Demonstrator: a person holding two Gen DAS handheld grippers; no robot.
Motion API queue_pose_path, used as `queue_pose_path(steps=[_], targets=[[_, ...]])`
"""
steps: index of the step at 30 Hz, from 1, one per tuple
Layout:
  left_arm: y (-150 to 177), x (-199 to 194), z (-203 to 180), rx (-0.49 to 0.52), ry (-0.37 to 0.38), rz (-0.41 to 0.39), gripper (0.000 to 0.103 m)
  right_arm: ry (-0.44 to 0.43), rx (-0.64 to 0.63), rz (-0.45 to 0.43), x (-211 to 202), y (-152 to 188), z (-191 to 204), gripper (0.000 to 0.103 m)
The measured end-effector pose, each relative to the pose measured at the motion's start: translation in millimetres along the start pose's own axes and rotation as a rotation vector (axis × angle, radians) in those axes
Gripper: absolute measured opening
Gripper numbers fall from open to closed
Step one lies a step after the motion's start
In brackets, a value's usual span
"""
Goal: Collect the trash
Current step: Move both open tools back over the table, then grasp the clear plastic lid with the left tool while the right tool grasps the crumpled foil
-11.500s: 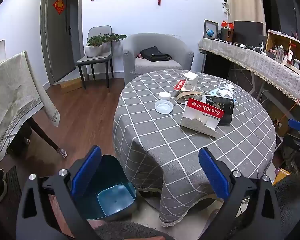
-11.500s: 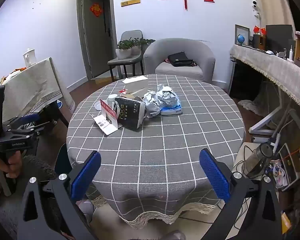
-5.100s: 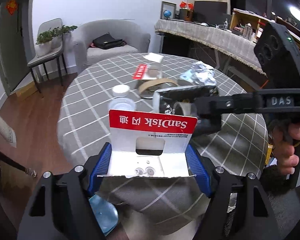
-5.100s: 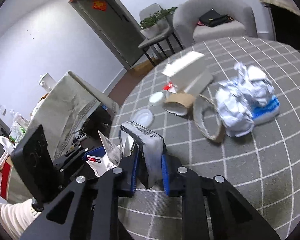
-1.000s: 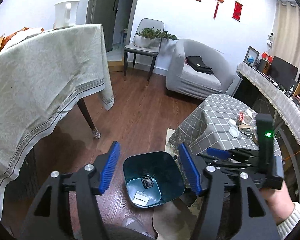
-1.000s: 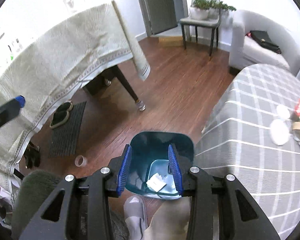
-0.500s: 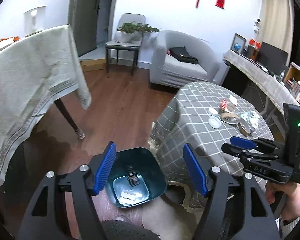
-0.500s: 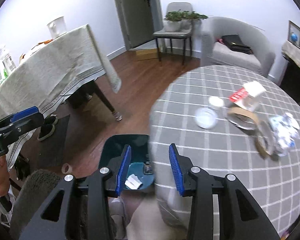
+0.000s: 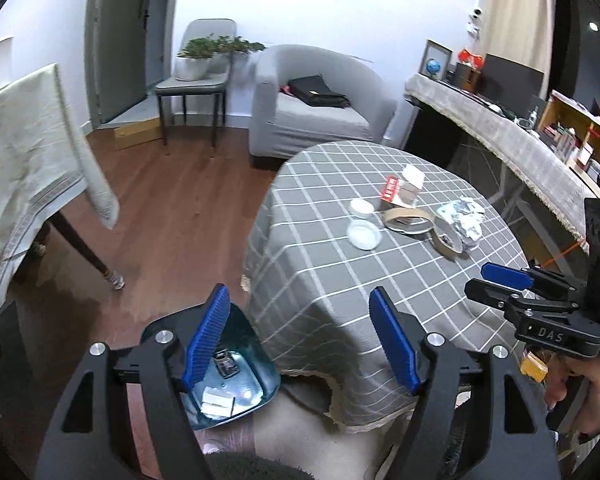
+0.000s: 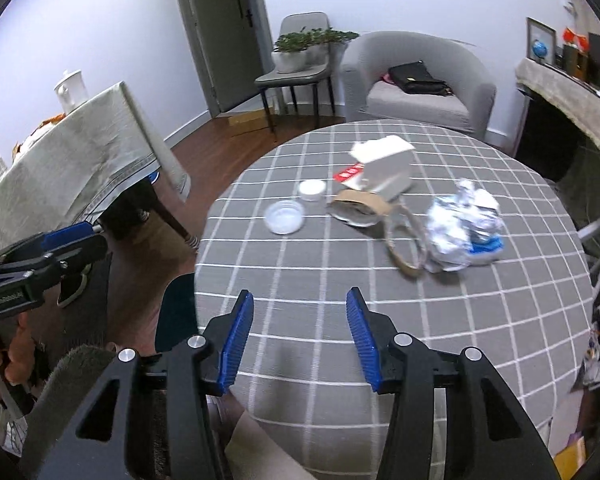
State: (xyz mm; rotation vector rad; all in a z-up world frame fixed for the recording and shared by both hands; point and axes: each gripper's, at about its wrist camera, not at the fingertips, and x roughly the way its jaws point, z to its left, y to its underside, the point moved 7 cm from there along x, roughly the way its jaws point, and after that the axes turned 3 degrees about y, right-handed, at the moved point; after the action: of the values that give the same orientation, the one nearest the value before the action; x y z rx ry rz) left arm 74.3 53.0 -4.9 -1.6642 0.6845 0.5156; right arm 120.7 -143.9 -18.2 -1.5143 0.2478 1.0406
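A teal trash bin (image 9: 256, 380) stands on the floor by the round table (image 9: 320, 272) and holds a white card pack and a dark packet. My left gripper (image 9: 300, 312) is open and empty above the bin and the table's edge. My right gripper (image 10: 298, 318) is open and empty over the near side of the table (image 10: 340, 280). On the table lie a clear lid (image 10: 285, 217), a white cap (image 10: 312, 189), a white box (image 10: 386, 168), tape rings (image 10: 404, 240) and crumpled foil (image 10: 462, 224). The bin's edge (image 10: 176, 312) shows beside the table.
A second cloth-covered table (image 9: 20, 152) stands to the left. A grey armchair (image 9: 312, 104) and a chair with a plant (image 9: 196, 80) stand behind. A long counter (image 9: 500, 140) runs along the right. Wooden floor (image 9: 172, 208) lies between the tables.
Both grippers have swung from over the bin toward the round table. Earlier they dropped the card pack and the dark packet into the bin, and both are empty now.
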Motion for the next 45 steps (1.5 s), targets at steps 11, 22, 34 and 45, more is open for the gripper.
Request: queue_pose_path(steps=[11, 22, 34, 45], targets=[[-9, 60, -47, 0.082, 0.054, 0.029, 0.079, 0.030, 0.061, -0.025, -17, 5, -57, 0.053], [-21, 115, -60, 0.113, 0.070, 0.059, 0.079, 0.050, 0.095, -0.042, -18, -3, -93, 0.054], [-29, 156, -61, 0.127, 0.075, 0.086, 0.073, 0.053, 0.129, -0.054, -6, -20, -128, 0.054], [-33, 179, -69, 0.144, 0.095, 0.103, 0.059, 0.053, 0.104, -0.062, 11, -49, -131, 0.054]])
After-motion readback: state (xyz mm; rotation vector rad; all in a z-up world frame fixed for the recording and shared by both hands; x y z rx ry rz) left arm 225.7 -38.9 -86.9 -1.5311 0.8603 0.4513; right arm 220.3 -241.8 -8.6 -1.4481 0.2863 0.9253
